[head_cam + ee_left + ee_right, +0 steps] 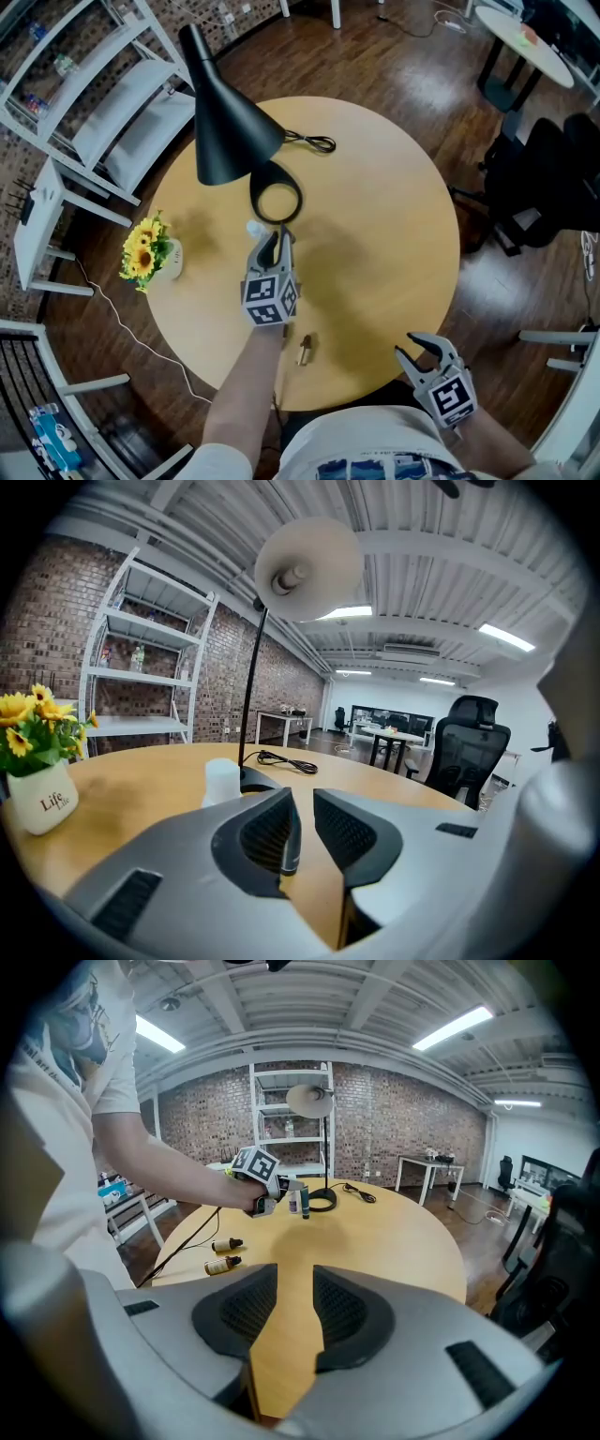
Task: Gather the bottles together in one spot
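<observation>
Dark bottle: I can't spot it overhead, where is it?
In the left gripper view the dark bottle stands between the parted jaws of the left gripper, right of the white bottle, near the lamp base.

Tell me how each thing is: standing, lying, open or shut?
Dark bottle: standing.
White bottle: standing.
Brown bottle: lying down.
Second brown bottle: lying down.
Lamp: standing, looks off.
Flowers: upright in pot.
Left tool: open, Dark bottle between its jaws.
Right tool: slightly open, empty.

A big round wooden table point(375, 234) has a tall black lamp point(225, 127) on it and a little white pot point(174, 262) of yellow flowers point(141, 249). A white shelf point(131, 122) stands nearby.
</observation>
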`<state>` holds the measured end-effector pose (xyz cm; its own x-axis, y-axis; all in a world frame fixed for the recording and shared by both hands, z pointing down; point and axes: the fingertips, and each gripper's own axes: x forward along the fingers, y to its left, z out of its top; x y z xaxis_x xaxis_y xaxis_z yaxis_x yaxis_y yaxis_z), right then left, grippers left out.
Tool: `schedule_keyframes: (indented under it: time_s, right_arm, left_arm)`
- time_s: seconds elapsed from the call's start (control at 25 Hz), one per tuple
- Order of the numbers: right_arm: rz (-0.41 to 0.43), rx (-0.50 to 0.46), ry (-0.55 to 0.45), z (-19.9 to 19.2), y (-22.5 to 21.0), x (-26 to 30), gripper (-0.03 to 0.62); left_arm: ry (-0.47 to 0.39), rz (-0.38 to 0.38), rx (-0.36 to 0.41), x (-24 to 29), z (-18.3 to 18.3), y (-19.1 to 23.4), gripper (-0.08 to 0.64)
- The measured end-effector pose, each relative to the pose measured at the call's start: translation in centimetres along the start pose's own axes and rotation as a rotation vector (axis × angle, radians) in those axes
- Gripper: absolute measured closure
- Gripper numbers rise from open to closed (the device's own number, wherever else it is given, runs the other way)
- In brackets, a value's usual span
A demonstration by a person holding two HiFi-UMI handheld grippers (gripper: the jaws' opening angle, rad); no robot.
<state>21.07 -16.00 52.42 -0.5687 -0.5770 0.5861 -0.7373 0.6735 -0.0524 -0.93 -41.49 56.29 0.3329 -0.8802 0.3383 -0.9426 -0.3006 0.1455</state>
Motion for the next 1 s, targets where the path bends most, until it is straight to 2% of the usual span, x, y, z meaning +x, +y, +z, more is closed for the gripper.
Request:
schedule_keyframes:
  time_s: [0.2, 0.36, 0.52, 0.76, 1.0]
  right_arm:
    - [0.03, 0.006, -0.05, 1.5, 1.7, 0.7, 0.408]
    - [0.072, 0.019, -0.078, 2.2, 3.8, 1.5, 0.387]
    - [0.089, -0.013, -0.113, 2.6, 6.8, 1.6, 0.379]
    - [0.035, 0.029, -0.154, 3.5, 13.0, -1.0, 0.36]
    - [-0.034, 0.062, -0.193, 3.2, 20.0, -4.9, 0.32]
  left_arm:
    - [-0.007, -0.003, 0.02, -5.1, 1.1, -0.6, 0.512]
    - [-0.002, -0.011, -0.041, -11.7, 1.4, -0.5, 0.512]
    - [-0.001, -0.041, -0.098, -19.5, 1.3, -0.1, 0.507]
    - [0.037, -0.065, -0.162, -32.6, -1.1, 1.4, 0.487]
    - [0.069, -0.102, -0.171, -44.2, -4.8, 1.9, 0.453]
